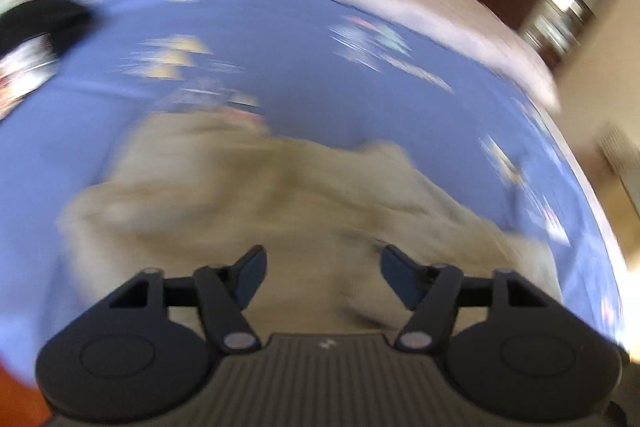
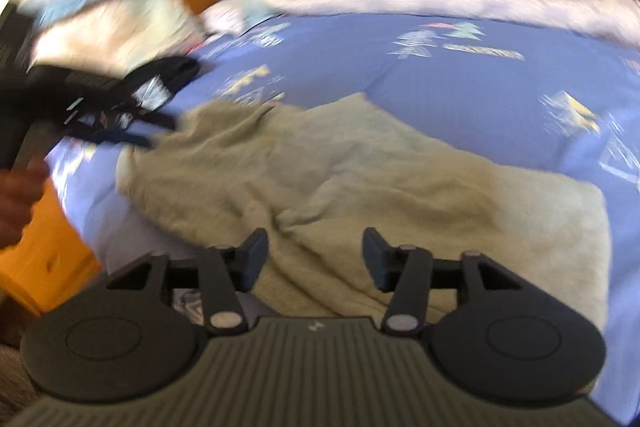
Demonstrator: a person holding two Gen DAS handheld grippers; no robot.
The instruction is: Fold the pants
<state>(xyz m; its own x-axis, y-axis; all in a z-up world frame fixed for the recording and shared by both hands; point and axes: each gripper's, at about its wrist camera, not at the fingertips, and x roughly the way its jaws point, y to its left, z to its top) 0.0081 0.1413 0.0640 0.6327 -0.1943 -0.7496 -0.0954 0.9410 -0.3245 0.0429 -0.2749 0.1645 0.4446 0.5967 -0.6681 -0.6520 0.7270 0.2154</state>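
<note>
1. lying rumpled on the blue patterned bedspread [image 2: 460, 83], the beige pants [image 2: 360, 179] are seen near the bed's front edge, partly doubled over, with ridges running across the middle.
2. left gripper [image 1: 323, 273] is held above the pants, jaws spread apart, nothing between them; no fabric is pinched.
3. right gripper [image 2: 315, 257] is likewise held over the near part of the pants, jaws apart and empty.
4. both views are smeared by motion blur, so seams, waistband and leg ends cannot be told apart.
5. step in hand is judged as a regrasp: cloth lies loose and new pinch points are to be picked.
6. to do it well, two matching corners of one edge should be taken, one per gripper, so the fold is kept square.
7. the wrinkled ridge in the middle should be smoothed flat before the next fold is laid.
8. the black item [image 2: 120, 95] at the left, whose identity cannot be told, should be kept out of the fold path.
9. only the top layer edge should be pinched, not the bedspread under it.
</note>
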